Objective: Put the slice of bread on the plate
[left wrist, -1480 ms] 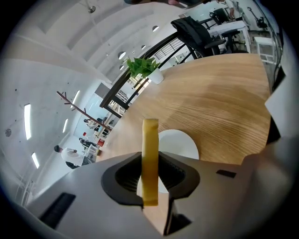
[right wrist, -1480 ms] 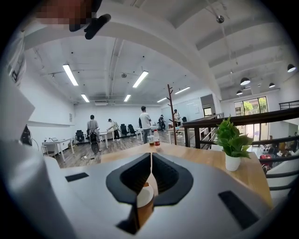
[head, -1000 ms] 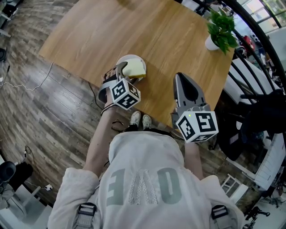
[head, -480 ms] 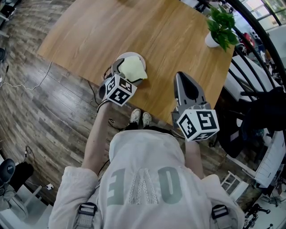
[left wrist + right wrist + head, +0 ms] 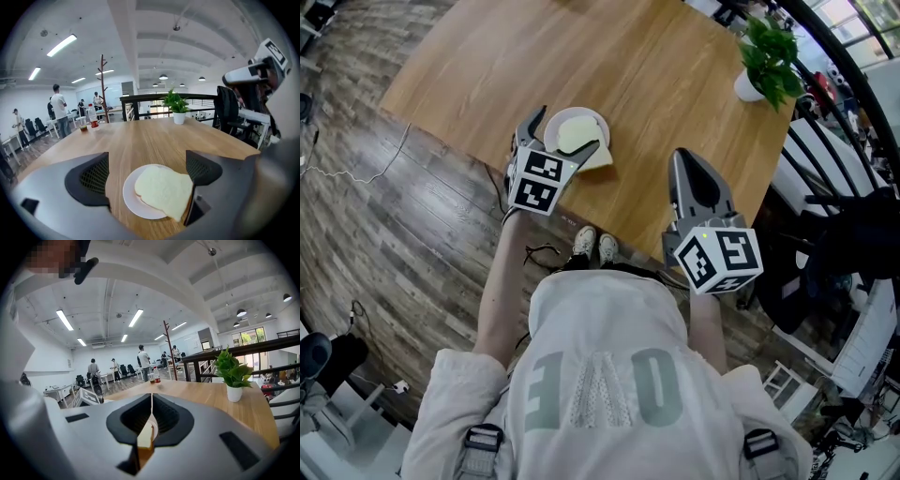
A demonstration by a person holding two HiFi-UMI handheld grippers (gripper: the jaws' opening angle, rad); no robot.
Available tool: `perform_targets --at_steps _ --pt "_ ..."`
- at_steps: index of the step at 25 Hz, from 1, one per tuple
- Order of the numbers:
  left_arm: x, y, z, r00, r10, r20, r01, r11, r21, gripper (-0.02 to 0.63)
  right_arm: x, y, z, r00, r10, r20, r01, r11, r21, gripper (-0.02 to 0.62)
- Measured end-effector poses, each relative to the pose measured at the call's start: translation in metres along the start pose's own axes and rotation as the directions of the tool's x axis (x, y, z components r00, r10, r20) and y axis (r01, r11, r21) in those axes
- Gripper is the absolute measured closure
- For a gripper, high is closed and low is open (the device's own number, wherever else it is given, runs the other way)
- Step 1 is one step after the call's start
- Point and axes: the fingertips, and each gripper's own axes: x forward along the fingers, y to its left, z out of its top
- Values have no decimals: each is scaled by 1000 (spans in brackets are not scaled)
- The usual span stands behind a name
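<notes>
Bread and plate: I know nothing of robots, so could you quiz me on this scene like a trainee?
1. True or false: the slice of bread lies on the plate.
2. Whose jaws stand apart? A. left gripper B. right gripper
3. What grows in the white pot on the table?
Key: 1 true; 2 A; 3 a green plant.

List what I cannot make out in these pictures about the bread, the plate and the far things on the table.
- Bread: in the left gripper view its near right corner is behind the open left gripper's right jaw.
- Plate: the right gripper view shows only a sliver of it through the shut right gripper.
- Bottle: in the left gripper view its label is too small to read.
</notes>
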Motion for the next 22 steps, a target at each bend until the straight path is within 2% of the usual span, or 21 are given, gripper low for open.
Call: perform_targets --at_steps 3,5,9,12,13,16,19,22 --pt "-15 14 29 994 25 104 -13 994 -113 110 1 4 6 1000 11 14 -11 1000 -5 574" --pt "-31 27 51 979 79 188 -44 982 -182 110 3 7 12 999 18 31 -17 1000 -11 574" --pt "-73 53 94 910 211 357 -109 952 -286 115 6 11 28 997 30 73 -28 999 -26 574" --pt "-104 56 120 858 268 438 -161 950 -266 156 9 15 39 994 42 99 -38 999 -38 574" --pt "-115 54 128 839 278 468 -174 952 -254 197 9 17 41 993 47 105 -43 998 -43 574" --pt "-148 48 150 776 308 550 -219 950 -222 410 12 23 46 990 70 121 -63 996 -57 574" --pt "-168 45 159 723 375 581 -316 926 -205 586 13 31 57 978 101 181 -85 992 -93 574" --pt "-187 45 155 667 453 591 -359 891 -277 598 8 44 70 958 121 260 -86 986 -142 574"
